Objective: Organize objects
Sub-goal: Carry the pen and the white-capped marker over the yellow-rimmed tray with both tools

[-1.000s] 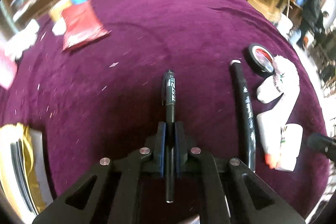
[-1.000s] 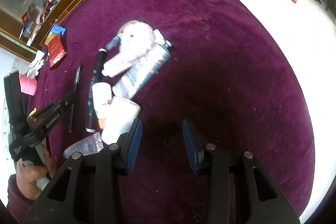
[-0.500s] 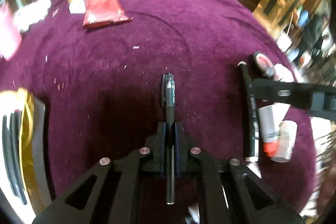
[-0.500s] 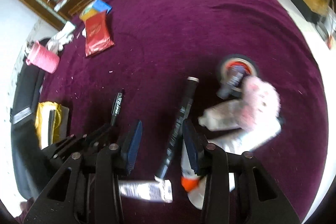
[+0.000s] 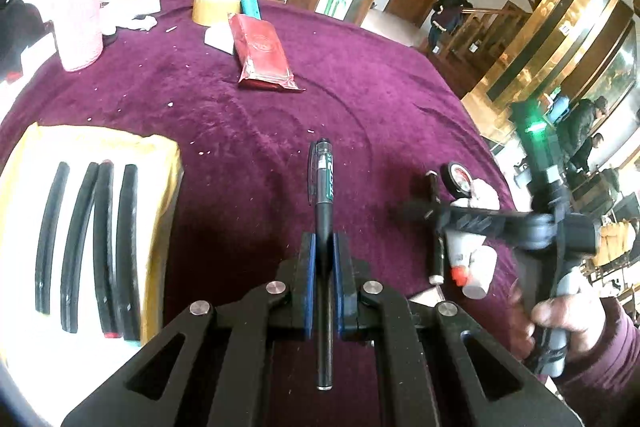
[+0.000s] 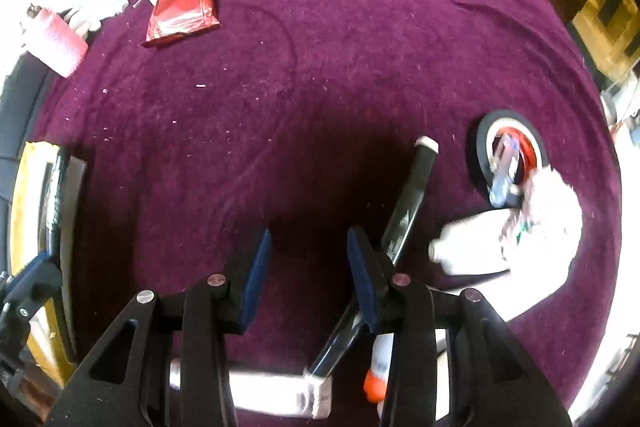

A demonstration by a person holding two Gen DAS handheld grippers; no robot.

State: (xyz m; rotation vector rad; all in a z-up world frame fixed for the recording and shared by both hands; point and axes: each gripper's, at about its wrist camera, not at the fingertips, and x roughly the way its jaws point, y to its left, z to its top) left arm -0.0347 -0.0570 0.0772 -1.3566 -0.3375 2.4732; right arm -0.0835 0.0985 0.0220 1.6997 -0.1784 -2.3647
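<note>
Purple cloth (image 5: 360, 79); red packet (image 5: 262, 53); black pen (image 5: 324, 227); blue-padded jaws.

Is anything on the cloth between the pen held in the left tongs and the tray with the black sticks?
Nothing visible blocks it. The left tongs grip the pen, and only bare purple cloth with small crumbs lies between it and the tray at the left. The red packet lies farther back.

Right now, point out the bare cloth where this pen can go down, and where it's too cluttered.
Widest free patch: the middle of the purple tablecloth, bordered by the red packet, the yellow tray of black sticks, and the black tube. Crowded: the cluster by the tape roll, the white bottles and the fluffy white item; also the far edge around the pink roll.
</note>
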